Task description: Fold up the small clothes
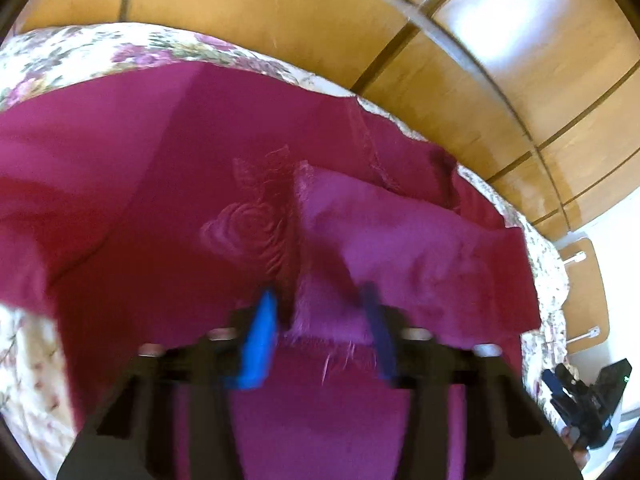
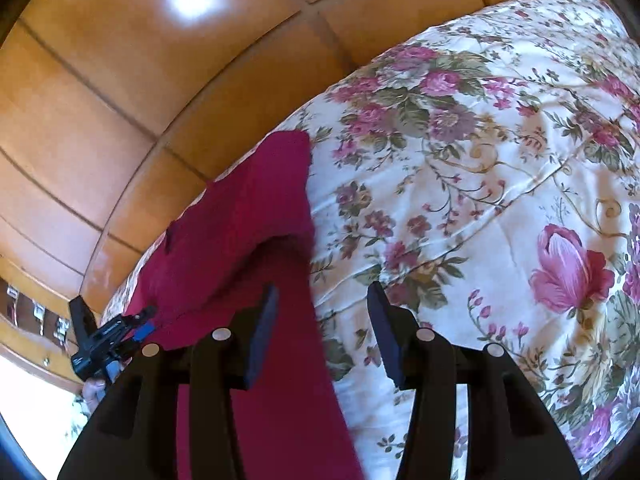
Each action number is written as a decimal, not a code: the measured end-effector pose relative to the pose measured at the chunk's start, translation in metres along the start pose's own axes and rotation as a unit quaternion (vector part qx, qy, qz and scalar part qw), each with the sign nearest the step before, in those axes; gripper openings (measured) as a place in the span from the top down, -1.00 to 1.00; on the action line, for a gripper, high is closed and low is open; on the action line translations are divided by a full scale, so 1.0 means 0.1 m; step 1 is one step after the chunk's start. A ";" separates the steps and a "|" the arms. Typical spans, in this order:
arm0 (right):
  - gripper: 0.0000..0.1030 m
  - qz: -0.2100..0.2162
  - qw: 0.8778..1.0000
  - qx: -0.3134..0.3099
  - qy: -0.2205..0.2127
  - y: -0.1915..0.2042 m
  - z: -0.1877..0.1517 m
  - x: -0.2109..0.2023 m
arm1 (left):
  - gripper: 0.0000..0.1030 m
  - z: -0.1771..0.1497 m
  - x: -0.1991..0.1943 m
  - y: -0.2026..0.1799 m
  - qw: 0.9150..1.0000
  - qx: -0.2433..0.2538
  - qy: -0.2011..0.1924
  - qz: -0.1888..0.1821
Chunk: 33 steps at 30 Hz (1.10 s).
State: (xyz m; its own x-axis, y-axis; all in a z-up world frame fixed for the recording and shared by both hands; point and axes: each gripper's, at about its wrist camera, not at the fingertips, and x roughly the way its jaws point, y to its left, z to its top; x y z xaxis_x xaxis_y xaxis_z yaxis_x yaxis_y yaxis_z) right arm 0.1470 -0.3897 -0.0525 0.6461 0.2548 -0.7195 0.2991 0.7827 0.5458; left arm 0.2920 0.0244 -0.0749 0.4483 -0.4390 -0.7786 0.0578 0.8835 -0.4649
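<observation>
A magenta cloth (image 1: 248, 184) with an embroidered rose (image 1: 248, 228) lies spread on a floral bedspread (image 1: 80, 52). A folded-over flap (image 1: 400, 232) with a frayed edge lies on its right part. My left gripper (image 1: 320, 316) is open, its blue-padded fingers (image 1: 260, 344) either side of the flap's frayed corner, just above the cloth. In the right wrist view my right gripper (image 2: 322, 320) is open and empty, over the cloth's right edge (image 2: 256, 220) where it meets the bedspread (image 2: 480, 184). The left gripper also shows far off in that view (image 2: 108, 340).
A wooden panelled wall or headboard (image 1: 400, 20) runs behind the bed (image 2: 120, 80). The right gripper shows at the lower right of the left wrist view (image 1: 588, 404). The bedspread extends widely to the right of the cloth.
</observation>
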 end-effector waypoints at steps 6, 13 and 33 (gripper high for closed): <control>0.10 0.015 0.998 -0.061 -0.024 0.49 0.18 0.12 | 0.81 0.31 -0.41 -0.13 0.996 0.019 -0.088 0.002; 0.17 -0.048 0.988 -0.143 0.007 1.01 0.30 1.01 | 0.79 0.22 -0.22 -0.14 0.990 0.073 -0.069 0.096; -0.73 -0.127 0.942 -0.311 0.003 1.49 -0.93 1.12 | 0.00 -0.74 -1.38 1.20 0.979 -0.118 -0.143 0.083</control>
State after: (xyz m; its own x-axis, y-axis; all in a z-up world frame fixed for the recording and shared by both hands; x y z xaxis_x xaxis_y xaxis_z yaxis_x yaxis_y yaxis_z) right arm 0.1987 -0.1920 -0.0920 0.6052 0.0158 -0.7959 -0.0258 0.9997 0.0003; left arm 0.1713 0.1785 -0.0546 0.6681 -0.1980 -0.7172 -0.2297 0.8619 -0.4520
